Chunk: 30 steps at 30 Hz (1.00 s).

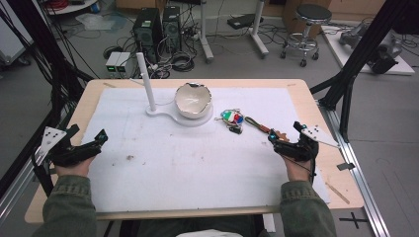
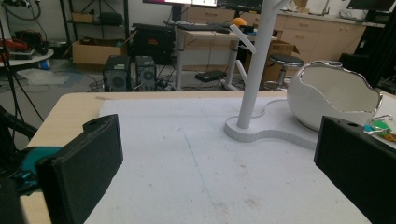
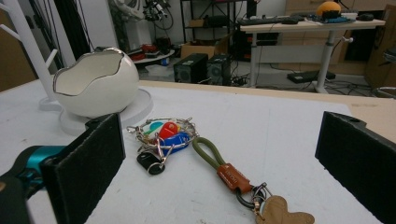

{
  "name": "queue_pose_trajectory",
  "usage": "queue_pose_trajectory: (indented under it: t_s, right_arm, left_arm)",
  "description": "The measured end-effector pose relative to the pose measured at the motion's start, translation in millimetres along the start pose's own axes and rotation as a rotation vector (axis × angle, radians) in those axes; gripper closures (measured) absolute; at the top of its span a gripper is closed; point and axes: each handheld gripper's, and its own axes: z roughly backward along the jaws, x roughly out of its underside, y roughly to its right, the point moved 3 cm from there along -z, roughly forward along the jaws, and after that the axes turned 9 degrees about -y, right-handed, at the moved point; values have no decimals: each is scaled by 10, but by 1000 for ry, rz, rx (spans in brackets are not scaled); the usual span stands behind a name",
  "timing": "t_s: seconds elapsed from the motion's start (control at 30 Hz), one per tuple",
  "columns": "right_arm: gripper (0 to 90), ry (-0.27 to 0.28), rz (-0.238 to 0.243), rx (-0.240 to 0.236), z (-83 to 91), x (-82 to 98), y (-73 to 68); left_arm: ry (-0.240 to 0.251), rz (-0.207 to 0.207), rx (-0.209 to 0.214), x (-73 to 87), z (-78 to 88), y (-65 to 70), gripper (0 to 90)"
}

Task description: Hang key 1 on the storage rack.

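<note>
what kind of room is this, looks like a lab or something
Most likely a robotics or research lab rather than a home. Desktop computer towers stand on the floor amid tangled cables, a black metal frame surrounds the table, and a work stool stands behind.

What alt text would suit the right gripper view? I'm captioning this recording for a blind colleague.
A bunch of keys with coloured tags, an olive loop strap and a tan heart fob lies on a white mat, framed by the open black jaws of the right hand-held gripper. Behind it at left, a white egg-shaped bowl sits on a white stand.
</note>
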Motion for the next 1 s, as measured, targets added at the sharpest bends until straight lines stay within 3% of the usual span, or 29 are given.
queue_pose_trajectory:
  t_s: [0.63, 0.73, 1.0]
  right_arm:
    - [5, -23, -17, -15, -16, 5, -13]
    - [5, -55, -72, -24, -43, 0, 10]
    - [5, -105, -43, -32, -104, -114, 17]
  left_arm:
    - [-9, -9, -6, -4, 3, -27, 17]
    - [-10, -8, -5, -2, 2, -28, 17]
    - [-5, -1, -2, 2, -1, -32, 17]
